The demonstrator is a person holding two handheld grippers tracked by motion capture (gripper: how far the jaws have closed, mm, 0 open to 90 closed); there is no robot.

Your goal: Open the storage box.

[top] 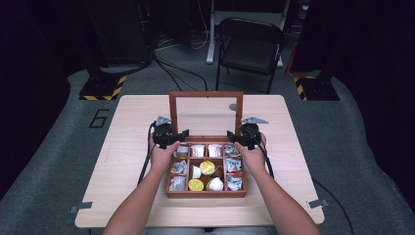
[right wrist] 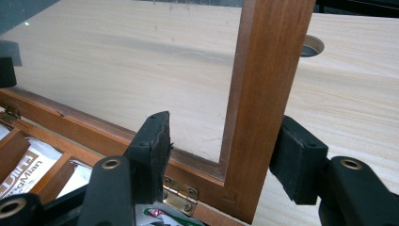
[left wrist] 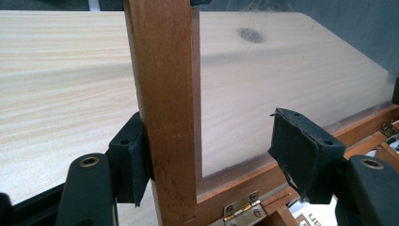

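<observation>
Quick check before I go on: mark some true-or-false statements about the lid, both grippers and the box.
1. The lid stands open. True.
2. The left gripper straddles a side post of the lid. True.
3. Both pads of the right gripper press on the lid's frame. False: the inner pad stands apart from it, in front of the glass.
4. The box is empty. False: its compartments hold packets and cups.
5. A chair stands beyond the table. True.
</observation>
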